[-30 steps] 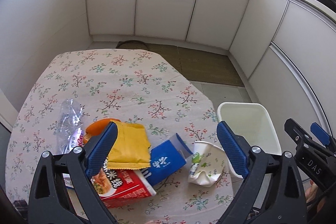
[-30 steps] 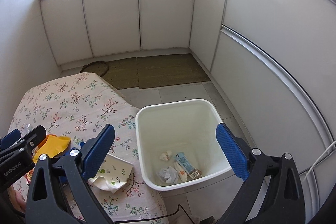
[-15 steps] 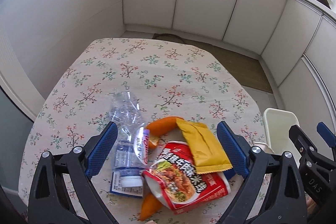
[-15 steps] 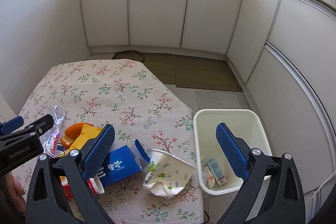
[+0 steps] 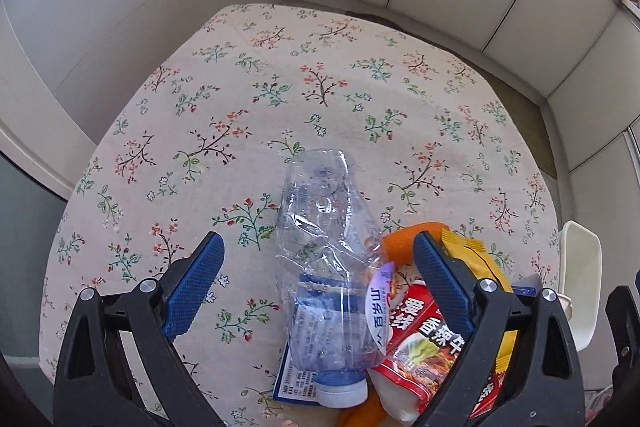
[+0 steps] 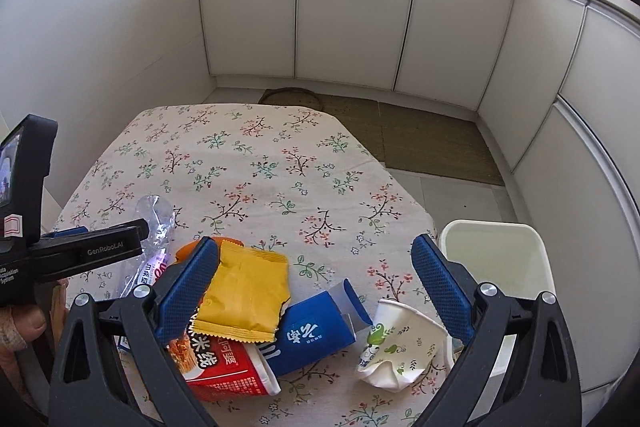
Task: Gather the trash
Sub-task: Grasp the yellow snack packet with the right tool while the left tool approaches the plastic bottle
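While both the left tongs (image 5: 316, 267) and right tongs (image 6: 316, 283) gape wide and empty, most trash remains on the bench (image 6: 256, 163): crushed bottle (image 5: 324, 247), yellow packet (image 6: 244, 295), blue carton (image 6: 316, 331) and paper cup (image 6: 400, 347) lie left of the white bin (image 6: 496, 259).

Left tool (image 5: 316, 283) spread wide over the table (image 5: 280, 99): crushed bottle (image 5: 324, 259) lies between its fingers, snack bag (image 5: 424, 343) under the right finger. Right tool (image 6: 316, 283): wrapper (image 6: 244, 295) on the snack bag at left finger, carton (image 6: 316, 331) between, paper cup (image 6: 400, 347) near right finger, bin (image 6: 496, 267) beyond it off the table edge.
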Motion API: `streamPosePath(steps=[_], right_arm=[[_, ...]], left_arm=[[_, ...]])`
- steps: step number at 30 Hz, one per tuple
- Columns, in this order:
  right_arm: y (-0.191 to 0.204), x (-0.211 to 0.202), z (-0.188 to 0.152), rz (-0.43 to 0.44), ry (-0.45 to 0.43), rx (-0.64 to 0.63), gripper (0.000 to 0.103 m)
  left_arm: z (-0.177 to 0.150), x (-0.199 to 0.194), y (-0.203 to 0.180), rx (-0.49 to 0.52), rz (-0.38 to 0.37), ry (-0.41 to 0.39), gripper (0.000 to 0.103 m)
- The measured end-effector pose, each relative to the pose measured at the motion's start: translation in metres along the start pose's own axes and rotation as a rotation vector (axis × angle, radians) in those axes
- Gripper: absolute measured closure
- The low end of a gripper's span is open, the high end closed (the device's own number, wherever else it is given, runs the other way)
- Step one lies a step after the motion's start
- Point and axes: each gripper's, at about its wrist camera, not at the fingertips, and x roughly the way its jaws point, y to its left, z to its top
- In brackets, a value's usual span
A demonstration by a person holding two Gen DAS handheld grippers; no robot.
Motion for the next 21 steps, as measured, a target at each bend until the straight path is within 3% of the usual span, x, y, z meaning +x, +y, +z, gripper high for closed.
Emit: streamPosePath(steps=[9, 18, 19, 21], right_arm=[[0.012, 0.020, 0.003, 0.020, 0.052, 0.000, 0.009], [-0.006, 0.036, 0.008, 0.042, 0.098, 0.085, 0.009], [-0.009, 0.037, 0.009, 0.042, 0.099, 0.095, 0.009], [-0.014, 0.039, 0.010, 0.044, 0.104, 0.111, 0.009]], left_arm=[[0.017, 0.038, 0.027, -0.115, -0.074, 0.126, 0.012], [0.017, 0.062, 0.035, -0.202, -0.169, 0.234, 0.012], [0.016, 0.063, 0.035, -0.217, -0.195, 0.250, 0.014], [0.013, 0.066, 0.034, -0.232, -0.250, 0.286, 0.030]])
